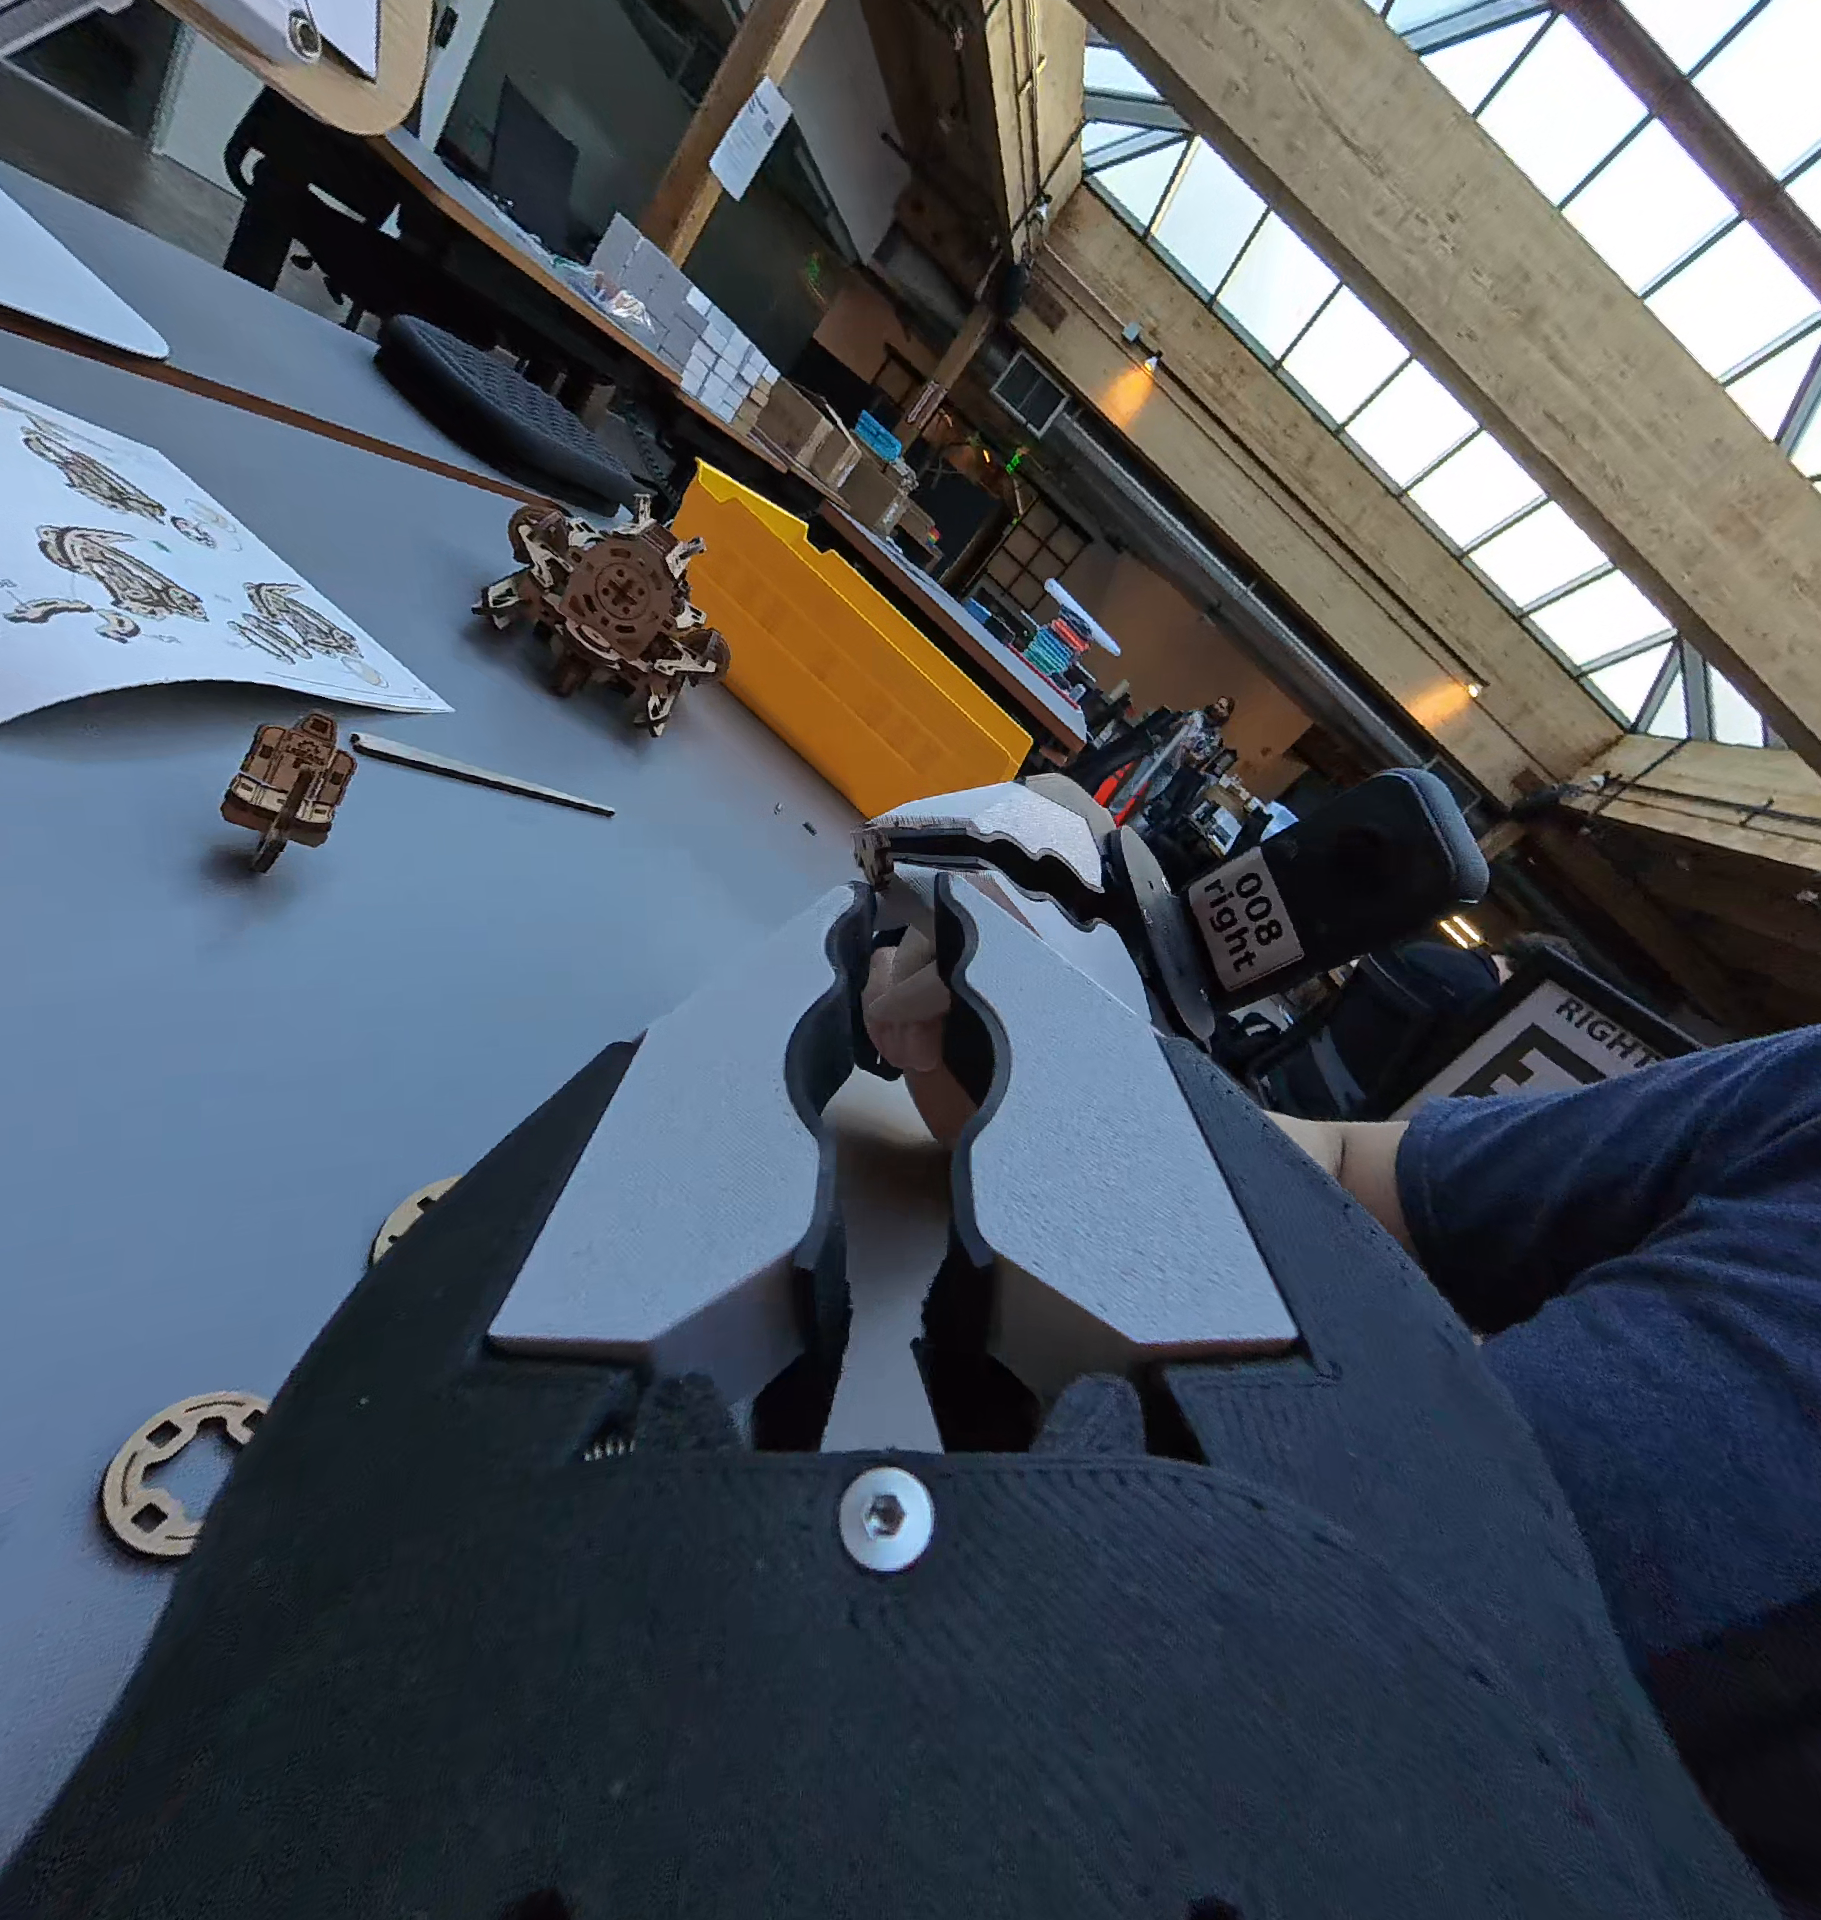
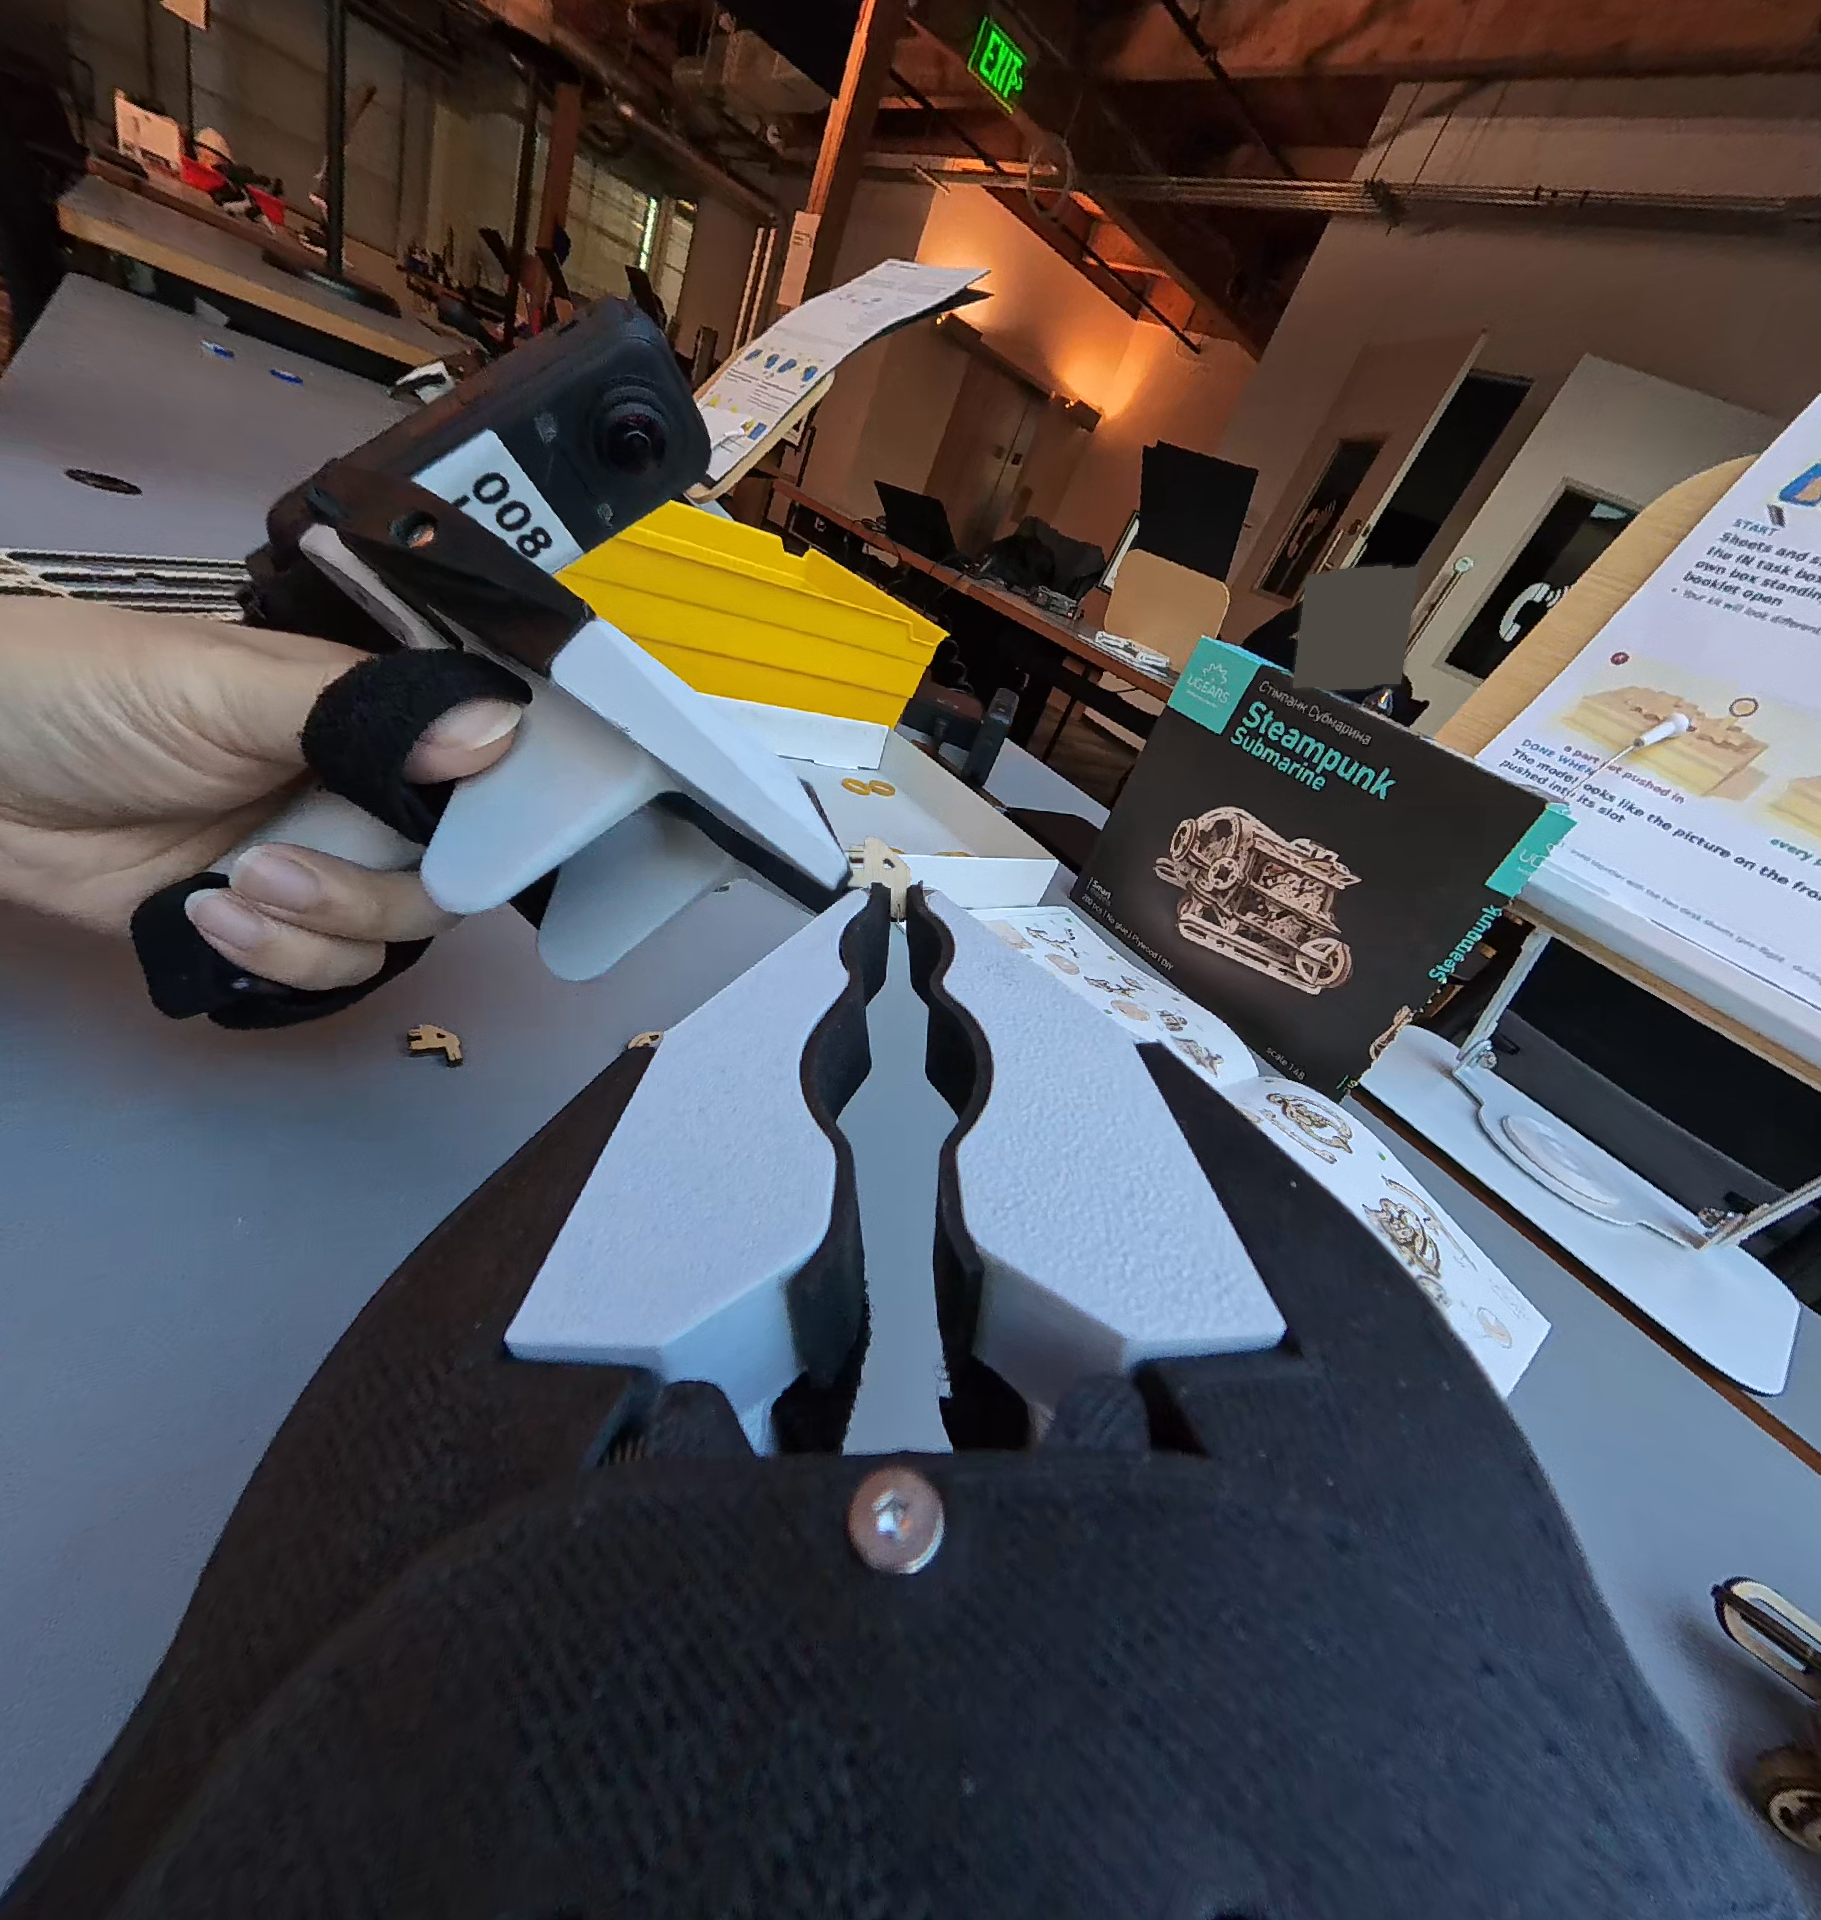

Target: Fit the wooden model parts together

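Left tool (image 1: 901,899): fingers nearly together, tips pinching a small wooden part (image 2: 878,862); in the right wrist view its tip sits on that part, w/ a hand (image 2: 158,758) round the grip.
Right tool (image 2: 890,904): fingers narrow, clamped on the same small part at the tips; seen from the left wrist view (image 1: 875,842) its tips meet the left tool's, nose to nose.
Small wooden part: pale ply piece held above the desk (image 1: 314,1039) between both tools, approx. mid-scene; exact shape can't tell, mostly hidden by fingertips.
Round gear assy (image 1: 610,613): brown wooden model section w/ spokes, on desk far left of the tools, just beside the yellow bin (image 1: 844,655).
Small block assy (image 1: 288,784): squat wooden sub-model on desk, near left, beside a thin wooden stick (image 1: 480,774).
Instruction sheet (image 1: 137,582): white, printed w/ model drawings, far left on desk.
Ring pieces (image 1: 163,1475): flat notched ply ring near left, partly under left tool body; a second one (image 1: 407,1216) mostly hidden.
Kit box (image 2: 1311,883): dark box w/ model picture, standing upright right of the tools, far side.
Loose bit (image 2: 436,1042): tiny ply scrap on desk, near left below the hand.
Instruction board (image 2: 1716,727): tilted printed board, far right.
More wooden bits (image 2: 1810,1714): near right edge, partly cut off.
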